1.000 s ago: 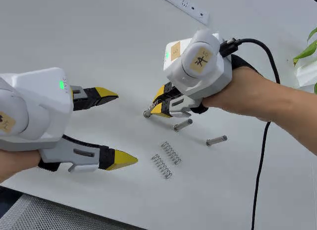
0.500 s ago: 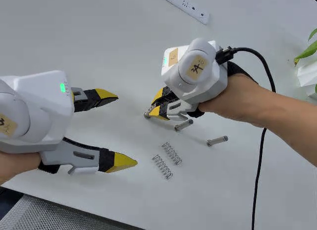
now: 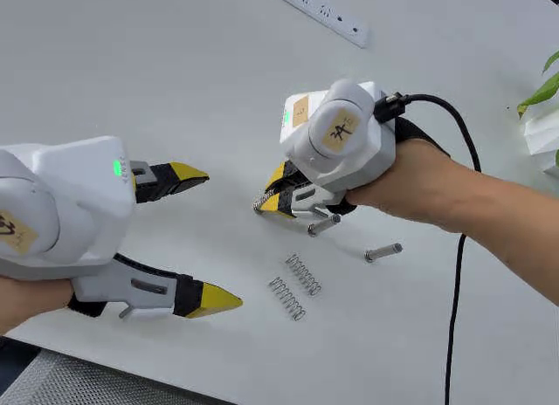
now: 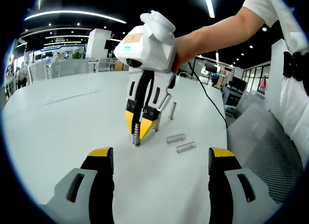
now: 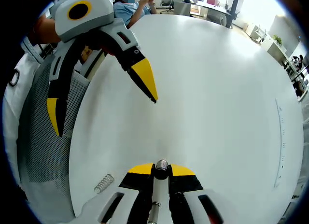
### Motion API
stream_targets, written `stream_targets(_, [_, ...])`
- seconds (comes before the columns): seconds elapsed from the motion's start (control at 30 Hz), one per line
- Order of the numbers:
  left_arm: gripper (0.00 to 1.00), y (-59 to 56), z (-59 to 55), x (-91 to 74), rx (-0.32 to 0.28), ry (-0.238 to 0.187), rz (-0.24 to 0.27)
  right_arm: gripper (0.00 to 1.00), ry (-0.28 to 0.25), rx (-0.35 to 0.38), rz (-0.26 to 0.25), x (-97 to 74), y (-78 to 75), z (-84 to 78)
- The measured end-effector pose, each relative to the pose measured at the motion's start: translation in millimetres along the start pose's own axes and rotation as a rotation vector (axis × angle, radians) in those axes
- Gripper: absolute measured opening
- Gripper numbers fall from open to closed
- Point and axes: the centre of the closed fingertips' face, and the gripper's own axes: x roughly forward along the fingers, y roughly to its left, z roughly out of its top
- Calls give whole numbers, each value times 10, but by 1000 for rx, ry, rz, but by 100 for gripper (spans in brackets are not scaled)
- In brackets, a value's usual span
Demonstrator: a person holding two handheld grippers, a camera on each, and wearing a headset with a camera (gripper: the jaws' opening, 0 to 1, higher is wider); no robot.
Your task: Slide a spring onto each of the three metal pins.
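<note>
My right gripper (image 3: 273, 195) is shut on a metal pin (image 3: 259, 204) that carries a spring, its tip resting on the white table (image 3: 157, 65). In the left gripper view the coil (image 4: 136, 133) shows below the right gripper's yellow tips. In its own view the right gripper (image 5: 161, 172) clamps the pin (image 5: 161, 166) end-on. Two bare pins (image 3: 323, 223) (image 3: 383, 251) lie just right of it. Two loose springs (image 3: 303, 273) (image 3: 286, 297) lie nearer me. My left gripper (image 3: 205, 236) is open to the left, holding nothing, as its own view (image 4: 159, 156) confirms.
A white power strip (image 3: 319, 8) lies at the table's far edge. A black cable (image 3: 458, 274) trails from the right gripper down the right side. Plant leaves (image 3: 543, 86) and a white block (image 3: 541, 130) sit at far right. The table's near edge runs along the bottom left.
The right gripper has shifted slightly left and lower with the pin's tip still on the table. The left gripper stays open in about the same place.
</note>
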Motion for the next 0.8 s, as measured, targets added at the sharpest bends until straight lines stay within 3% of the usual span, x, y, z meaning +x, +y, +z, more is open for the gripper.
stream_targets(0.43, [80, -4, 6, -12, 3, 5, 3, 12, -14, 9, -7, -28, 9, 23])
stream_targets(0.8, [81, -41, 10, -44, 17, 20, 6, 20, -66, 35, -30, -190, 31, 98])
